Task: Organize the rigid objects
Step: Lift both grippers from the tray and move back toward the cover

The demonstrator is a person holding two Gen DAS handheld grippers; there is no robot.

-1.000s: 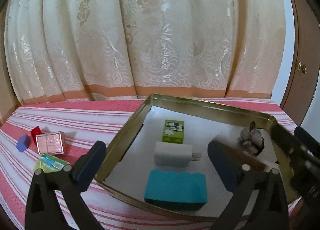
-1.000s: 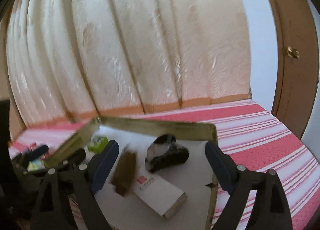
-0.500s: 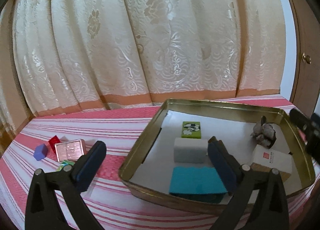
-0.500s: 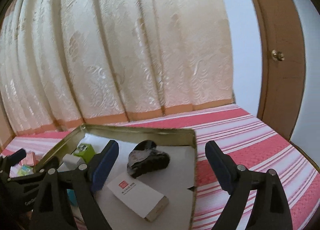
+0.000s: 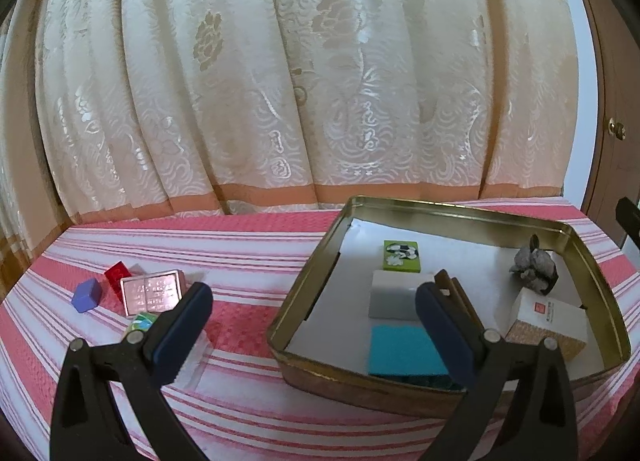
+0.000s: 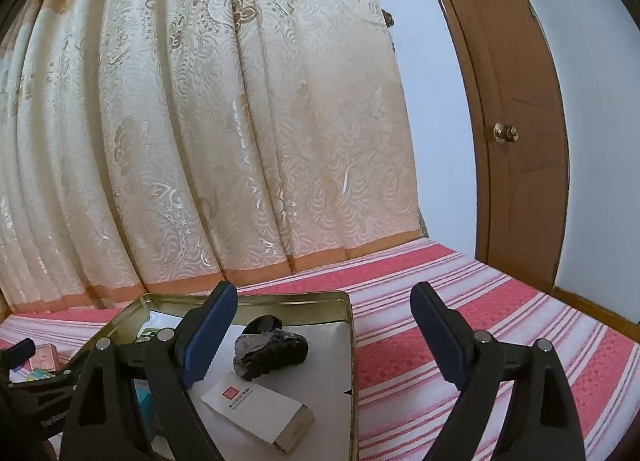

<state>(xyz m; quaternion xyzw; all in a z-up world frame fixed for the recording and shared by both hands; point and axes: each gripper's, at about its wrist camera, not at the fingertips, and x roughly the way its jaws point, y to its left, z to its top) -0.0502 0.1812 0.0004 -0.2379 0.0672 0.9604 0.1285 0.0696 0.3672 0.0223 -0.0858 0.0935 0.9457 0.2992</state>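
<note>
On the striped cloth (image 5: 248,257), both tongs gape empty; left tongs (image 5: 308,321) hide the green box (image 5: 141,321)

The green box (image 5: 141,321) near the bedspread's (image 5: 248,261) left edge is half hidden by the left gripper's finger (image 5: 180,331).

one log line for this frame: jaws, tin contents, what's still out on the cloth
left gripper: open, empty | right gripper: open, empty | tin: green box, charger, teal sponge, rock, white box | cloth: pink case, red block, blue block
</note>
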